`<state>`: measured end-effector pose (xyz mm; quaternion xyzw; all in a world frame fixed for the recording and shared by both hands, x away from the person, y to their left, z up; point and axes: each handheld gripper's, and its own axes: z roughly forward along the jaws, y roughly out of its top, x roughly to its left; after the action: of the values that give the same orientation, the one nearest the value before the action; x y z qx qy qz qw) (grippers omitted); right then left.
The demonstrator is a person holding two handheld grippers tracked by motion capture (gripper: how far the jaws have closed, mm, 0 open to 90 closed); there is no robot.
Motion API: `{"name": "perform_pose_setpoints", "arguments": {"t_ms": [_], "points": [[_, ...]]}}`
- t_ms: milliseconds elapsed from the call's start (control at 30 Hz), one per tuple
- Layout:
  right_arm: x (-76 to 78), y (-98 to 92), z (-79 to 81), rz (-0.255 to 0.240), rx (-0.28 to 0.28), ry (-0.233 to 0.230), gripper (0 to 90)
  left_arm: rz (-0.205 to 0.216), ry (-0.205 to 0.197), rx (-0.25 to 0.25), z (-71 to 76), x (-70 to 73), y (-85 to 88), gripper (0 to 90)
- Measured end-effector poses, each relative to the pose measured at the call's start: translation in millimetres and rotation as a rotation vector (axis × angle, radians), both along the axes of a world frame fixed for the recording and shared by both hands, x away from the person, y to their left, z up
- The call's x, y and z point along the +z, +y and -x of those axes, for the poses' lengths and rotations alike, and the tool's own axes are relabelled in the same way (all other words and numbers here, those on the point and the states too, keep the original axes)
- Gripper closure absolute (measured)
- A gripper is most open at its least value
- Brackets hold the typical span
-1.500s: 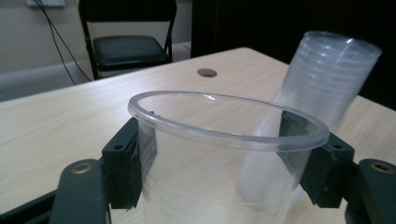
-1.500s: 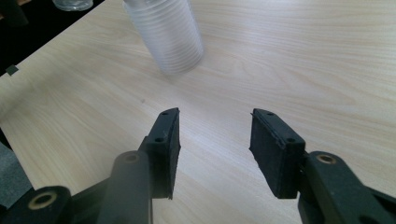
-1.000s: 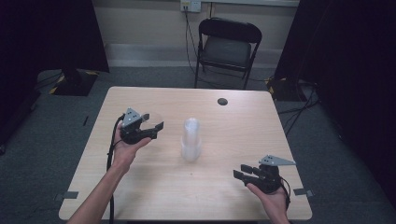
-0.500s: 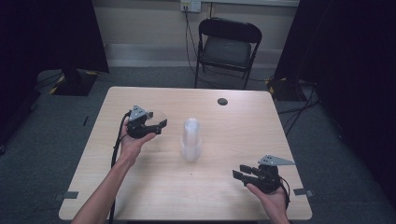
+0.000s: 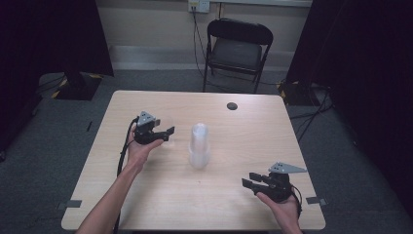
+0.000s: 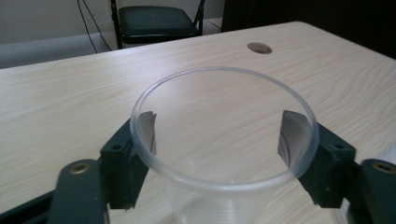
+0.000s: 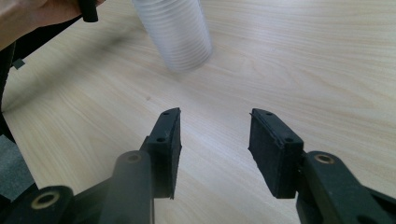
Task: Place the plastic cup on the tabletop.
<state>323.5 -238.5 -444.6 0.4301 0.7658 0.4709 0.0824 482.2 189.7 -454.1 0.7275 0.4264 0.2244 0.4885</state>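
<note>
The left gripper (image 6: 219, 154) clamps a single clear plastic cup (image 6: 224, 128) left of the cup stack (image 5: 199, 146) at the table's (image 5: 146, 204) middle, the right gripper (image 7: 215, 149) spread empty near-right, so placing it likely follows.

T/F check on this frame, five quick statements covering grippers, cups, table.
1. The left gripper has a clear plastic cup between its jaws. True.
2. The right gripper is shut on a cup. False: its jaws stand open with nothing between them.
3. A stack of clear cups stands upright near the middle of the table. True.
4. The folding chair lies tipped over on the table. False: it stands on the floor beyond the far edge.
5. The small dark round spot sits near the table's near edge. False: it is near the far edge.
</note>
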Motion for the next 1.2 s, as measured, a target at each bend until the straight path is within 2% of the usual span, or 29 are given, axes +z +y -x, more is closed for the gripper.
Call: {"name": "perform_pose_setpoints", "arguments": {"t_ms": [133,300,367,533,600,700,833,900,967,1033,1100,1200], "points": [[0.1,-0.3,0.2,-0.002,0.0,0.001,54.1,-0.005,0.007,-0.005,-1.0,-2.7,-1.5,28.5],[0.4,-0.4,0.4,-0.001,0.001,0.0,54.1,-0.041,0.014,-0.023,-0.2,-5.5,-5.5,27.7],[0.6,-0.5,0.5,-0.004,0.0,0.0,54.1,-0.03,0.006,-0.012,1.4,-8.6,-5.2,27.7],[-0.3,-0.5,0.4,-0.005,0.0,0.006,54.1,-0.04,0.016,-0.015,5.9,-12.5,-3.0,27.5],[-0.9,-0.3,-0.2,-0.006,0.001,0.007,54.1,-0.072,0.012,-0.009,7.5,-12.3,-1.7,27.5],[-0.7,0.8,-0.2,-0.007,0.001,0.007,54.1,-0.049,0.033,-0.015,7.0,-14.0,-0.2,26.2],[-0.8,1.1,-0.1,-0.005,0.002,0.005,54.0,-0.021,0.046,-0.025,5.8,-16.7,-0.5,18.1],[-0.5,0.7,0.3,-0.004,0.0,0.005,54.0,0.008,0.036,-0.009,6.4,-16.8,-0.9,16.6],[-0.3,0.0,0.6,-0.009,-0.001,0.003,53.9,-0.003,-0.01,0.013,9.4,-16.5,-1.2,16.0],[-0.4,-0.6,0.7,-0.009,-0.003,0.004,53.7,0.011,-0.015,0.011,10.9,-17.8,-1.6,15.6],[-0.5,-0.8,0.6,-0.007,-0.004,0.002,52.8,-0.002,-0.018,0.011,12.2,-18.9,-1.3,15.8],[0.1,-0.2,0.9,-0.004,-0.005,-0.006,51.7,0.015,0.002,0.016,13.4,-20.1,0.5,15.9]]}}
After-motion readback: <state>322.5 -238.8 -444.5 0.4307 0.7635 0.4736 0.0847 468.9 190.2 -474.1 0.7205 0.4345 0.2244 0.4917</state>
